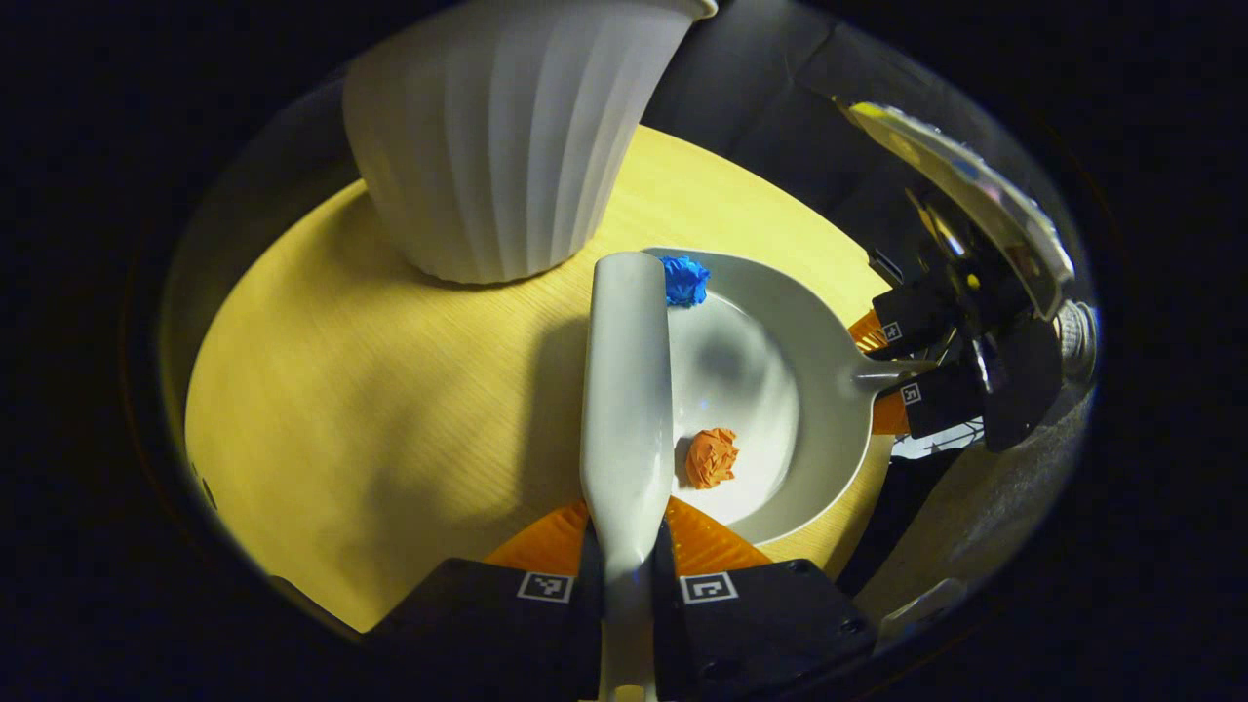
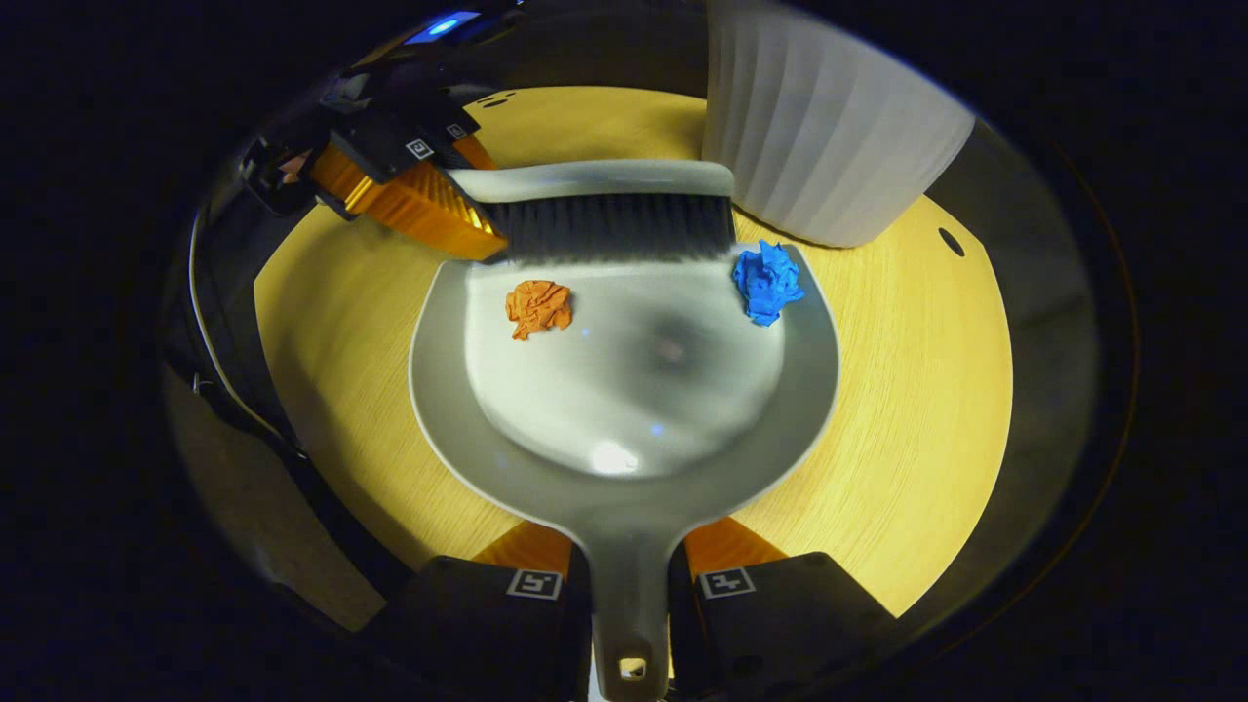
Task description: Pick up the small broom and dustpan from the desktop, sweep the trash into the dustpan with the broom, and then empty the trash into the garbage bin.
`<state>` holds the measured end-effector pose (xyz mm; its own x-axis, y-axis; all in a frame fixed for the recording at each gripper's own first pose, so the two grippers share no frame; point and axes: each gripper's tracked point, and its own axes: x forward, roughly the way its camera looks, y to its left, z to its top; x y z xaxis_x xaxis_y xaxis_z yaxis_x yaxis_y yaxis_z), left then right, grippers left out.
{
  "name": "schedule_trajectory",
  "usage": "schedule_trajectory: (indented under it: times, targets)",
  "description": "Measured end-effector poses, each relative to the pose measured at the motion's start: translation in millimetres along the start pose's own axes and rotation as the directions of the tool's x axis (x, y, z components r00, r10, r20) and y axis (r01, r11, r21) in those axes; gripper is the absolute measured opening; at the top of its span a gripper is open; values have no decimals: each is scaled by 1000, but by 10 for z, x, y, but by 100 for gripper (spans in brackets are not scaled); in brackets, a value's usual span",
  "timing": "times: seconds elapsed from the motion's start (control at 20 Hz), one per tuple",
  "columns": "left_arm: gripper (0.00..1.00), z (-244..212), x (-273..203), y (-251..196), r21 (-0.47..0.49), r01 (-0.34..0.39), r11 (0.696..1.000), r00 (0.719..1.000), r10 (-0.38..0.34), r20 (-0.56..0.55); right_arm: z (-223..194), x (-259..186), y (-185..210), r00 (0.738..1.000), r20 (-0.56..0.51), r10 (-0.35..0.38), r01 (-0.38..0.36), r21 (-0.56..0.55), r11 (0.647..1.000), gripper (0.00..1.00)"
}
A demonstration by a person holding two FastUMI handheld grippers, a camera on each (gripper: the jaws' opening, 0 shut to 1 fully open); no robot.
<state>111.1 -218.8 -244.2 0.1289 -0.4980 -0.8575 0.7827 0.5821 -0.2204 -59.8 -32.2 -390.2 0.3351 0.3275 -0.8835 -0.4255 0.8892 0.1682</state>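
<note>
Orange paper wad and blue wad lie in the dustpan; we see right claw clamping its handle, left claw clamping the broom.

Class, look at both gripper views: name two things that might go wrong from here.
1. The blue paper ball sits at the dustpan lip, beside the bristles' end; another stroke of the broom might flick it onto the table.
2. The garbage bin stands close behind; a wide stroke might knock it.
</note>
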Motion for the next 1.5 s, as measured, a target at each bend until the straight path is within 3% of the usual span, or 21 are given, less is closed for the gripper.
schedule_trajectory:
  times: [0.15, 0.2, 0.35, 0.55, 0.85, 1.0, 1.25, 1.35, 1.5]
  targets:
    - [25, -74, -254, 142, -127, -84, 988, 994, 92, 53, 9, -39, 91, 999, 1, -36, 36, 54, 998, 41]
    - [25, -157, -328, 275, -184, -110, 977, 990, 124, 65, 41, -47, 118, 999, 4, -45, 44, 79, 996, 36]
    - [25, -530, -555, 683, -346, -195, 917, 975, 220, 34, 111, 9, 199, 996, -6, -84, 84, 147, 986, 36]
    - [25, -1000, -416, 1031, -478, -217, 851, 969, 246, -2, 263, 80, 281, 987, -2, -161, 156, 243, 957, 36]
    - [25, -615, -503, 1298, -490, -180, 853, 978, 210, 6, 347, 209, 389, 938, 50, -343, 314, 296, 902, 36]
    - [25, -873, -495, 1282, -483, -183, 856, 977, 215, 10, 405, 302, 361, 909, 86, -409, 365, 312, 877, 36]
    - [25, -866, -536, 1316, -482, -169, 860, 979, 204, 22, 732, 461, -52, 861, 107, -498, 460, 256, 850, 36]
    - [25, -853, -530, 1275, -483, -171, 859, 978, 208, 24, 1081, 248, -195, 847, 113, -519, 486, 227, 844, 36]
    - [25, -876, -578, 1283, -485, -160, 860, 979, 200, 31, 1427, 278, -425, 835, 93, -542, 522, 174, 835, 36]
